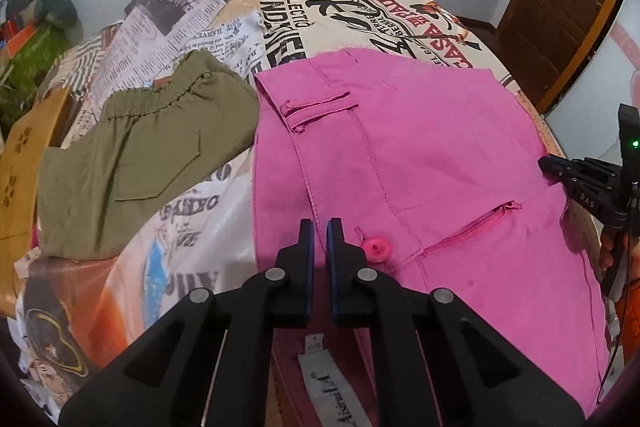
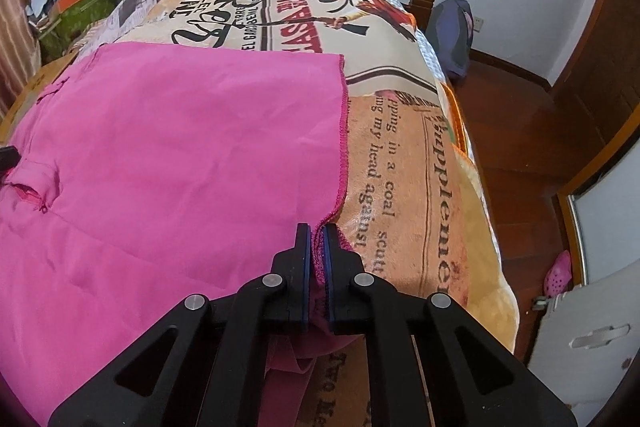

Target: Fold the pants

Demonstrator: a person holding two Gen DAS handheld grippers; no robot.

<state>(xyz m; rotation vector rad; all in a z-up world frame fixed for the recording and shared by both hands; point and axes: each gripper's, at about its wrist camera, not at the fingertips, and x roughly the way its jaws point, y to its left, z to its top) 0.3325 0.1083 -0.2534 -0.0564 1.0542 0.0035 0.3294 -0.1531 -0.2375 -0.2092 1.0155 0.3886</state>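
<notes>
Pink pants (image 2: 168,155) hem pinched in right tool (image 2: 316,239).

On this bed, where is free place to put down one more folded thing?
Bare printed blanket lies right of the pink pants' hemmed edge, up to the bed's side, and beyond the pants toward the wall. The left side is crowded: olive shorts lie beside the pants.

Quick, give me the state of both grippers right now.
Left gripper: jaws nearly shut at the pink pants' waistband; grip cannot be told.
Right gripper: shut on the pants' hem edge.
</notes>
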